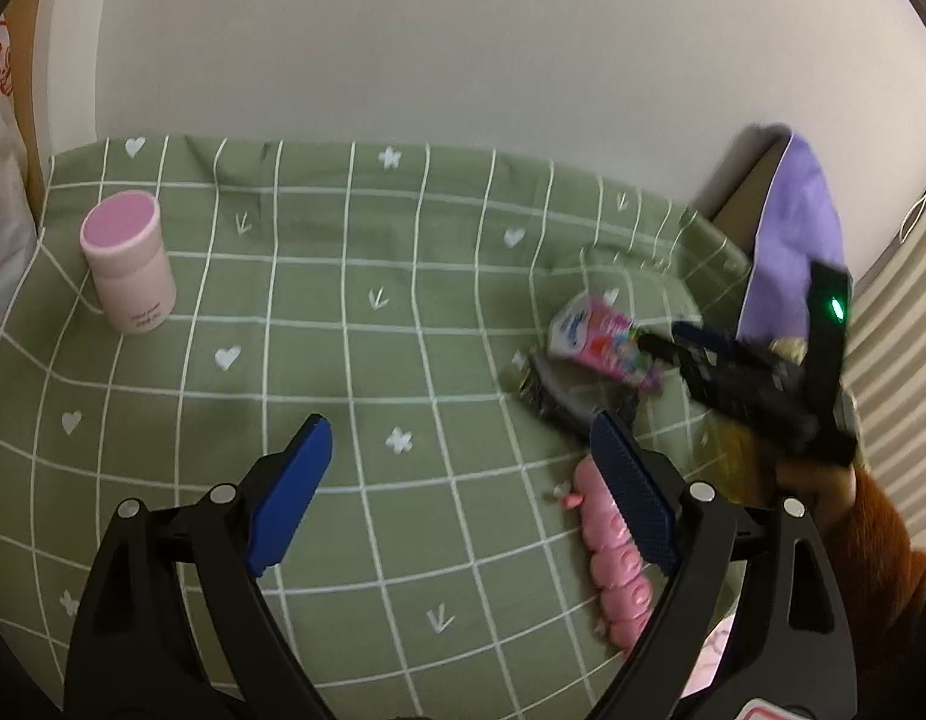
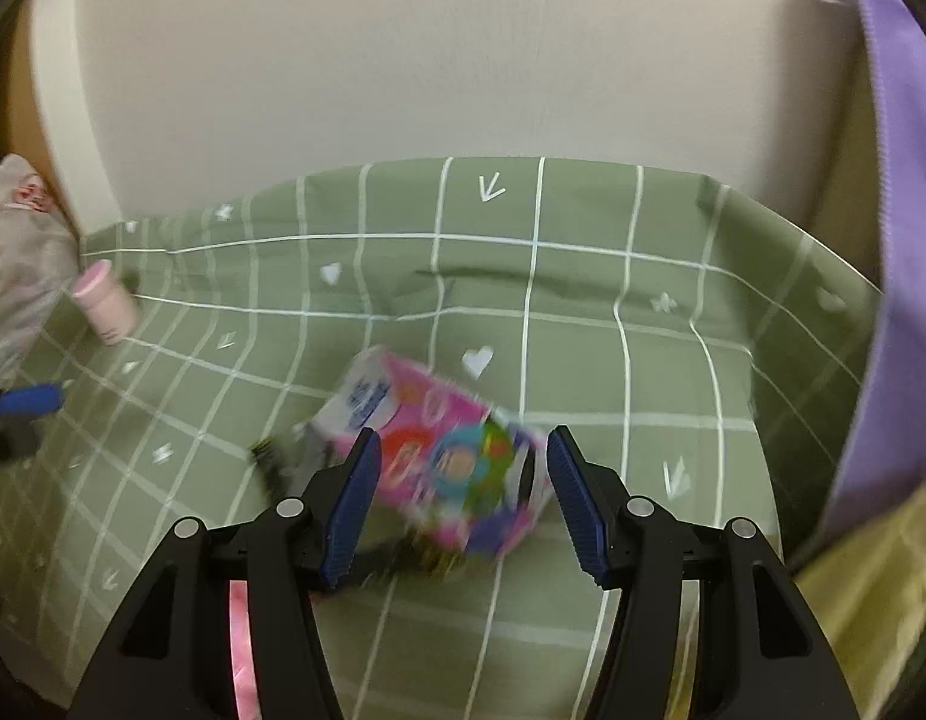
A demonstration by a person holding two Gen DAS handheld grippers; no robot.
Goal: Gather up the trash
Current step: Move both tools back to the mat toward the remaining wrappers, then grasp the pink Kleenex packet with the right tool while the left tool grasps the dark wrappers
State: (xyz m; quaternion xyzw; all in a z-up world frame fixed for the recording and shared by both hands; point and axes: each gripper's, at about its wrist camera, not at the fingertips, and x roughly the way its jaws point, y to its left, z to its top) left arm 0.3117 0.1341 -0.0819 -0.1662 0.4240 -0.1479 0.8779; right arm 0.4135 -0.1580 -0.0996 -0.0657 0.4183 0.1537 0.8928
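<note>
The pink carton (image 2: 439, 450) lies on the green cloth (image 2: 583, 360) just beyond the right gripper (image 2: 463, 480), whose spread jaws frame it without touching. Only the left view shows the left gripper (image 1: 463, 480), released and empty, with a pink wrapper (image 1: 613, 564) beside it, nearer than the carton.

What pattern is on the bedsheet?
Green bedsheet with a white grid, hearts and small stars; clearest in left wrist view.

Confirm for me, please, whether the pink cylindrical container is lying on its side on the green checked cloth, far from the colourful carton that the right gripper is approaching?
Not quite: the pink cylindrical container stands upright on the green checked cloth, as the left wrist view shows. The rest holds: it is far from the colourful carton, which lies ahead of the open right gripper.
</note>
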